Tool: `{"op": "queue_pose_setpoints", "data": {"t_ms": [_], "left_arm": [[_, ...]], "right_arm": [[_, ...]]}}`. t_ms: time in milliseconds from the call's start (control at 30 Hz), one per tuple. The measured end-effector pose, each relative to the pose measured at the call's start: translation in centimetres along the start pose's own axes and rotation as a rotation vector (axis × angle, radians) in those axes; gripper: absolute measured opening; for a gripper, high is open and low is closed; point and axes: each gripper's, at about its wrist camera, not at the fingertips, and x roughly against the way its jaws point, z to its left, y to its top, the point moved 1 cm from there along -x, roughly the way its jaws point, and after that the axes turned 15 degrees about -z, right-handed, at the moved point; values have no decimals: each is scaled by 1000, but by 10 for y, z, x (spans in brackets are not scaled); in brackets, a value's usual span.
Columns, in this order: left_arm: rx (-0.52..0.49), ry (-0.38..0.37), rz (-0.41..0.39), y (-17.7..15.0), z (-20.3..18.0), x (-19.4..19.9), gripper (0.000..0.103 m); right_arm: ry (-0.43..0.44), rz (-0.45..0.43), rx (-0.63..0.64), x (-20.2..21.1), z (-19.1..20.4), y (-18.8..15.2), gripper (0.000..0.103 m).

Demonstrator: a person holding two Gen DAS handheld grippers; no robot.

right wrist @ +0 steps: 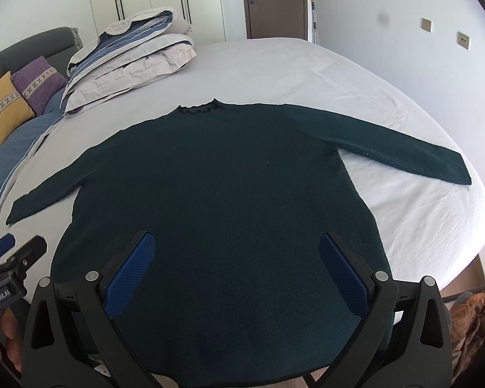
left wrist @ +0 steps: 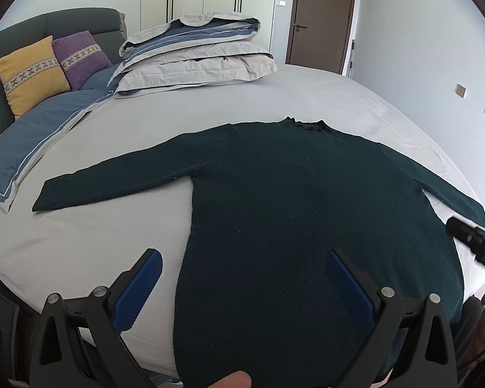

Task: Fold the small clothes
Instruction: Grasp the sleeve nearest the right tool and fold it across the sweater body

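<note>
A dark green long-sleeved sweater (left wrist: 307,194) lies flat on the white bed, collar at the far side, both sleeves spread out; it also shows in the right wrist view (right wrist: 226,177). My left gripper (left wrist: 244,265) is open and empty, above the sweater's lower left hem edge. My right gripper (right wrist: 236,245) is open and empty, above the lower middle of the sweater. The left gripper's tip (right wrist: 19,252) shows at the left of the right wrist view; the right gripper's tip (left wrist: 472,239) shows at the right of the left wrist view.
The white bed sheet (right wrist: 307,71) spreads around the sweater. A folded duvet stack (left wrist: 194,61) sits at the far side. Yellow (left wrist: 29,74) and purple (left wrist: 80,55) cushions lean on the grey headboard (left wrist: 77,19). A blue pillow (left wrist: 35,142) lies left. The bed's right edge (right wrist: 481,220) is near.
</note>
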Motion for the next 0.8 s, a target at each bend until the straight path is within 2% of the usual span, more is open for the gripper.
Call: {"op": "queue_pose_setpoints", "data": {"t_ms": [133, 233, 300, 400, 467, 567, 633, 800], "left_arm": [[1, -14, 55, -13, -4, -11, 103], [8, -42, 73, -12, -5, -20, 103], [61, -81, 71, -7, 0, -25, 103], [137, -113, 51, 3, 5, -35, 103], [152, -117, 7, 9, 4, -38, 103], [103, -109, 20, 17, -7, -45, 103], [106, -108, 55, 22, -11, -52, 103], [116, -121, 86, 29, -19, -69, 103]], "right_arm": [[-52, -41, -188, -14, -87, 16, 103], [-97, -80, -392, -26, -177, 22, 103], [-139, -117, -529, -31, -239, 19, 101], [-187, -131, -708, -44, -323, 7, 91], [-212, -114, -813, -57, -370, -4, 75], [-239, -111, -913, -74, -418, -16, 66], [-212, -145, -974, -87, -444, -19, 61], [-189, -173, -1002, -120, -476, -10, 47]]}}
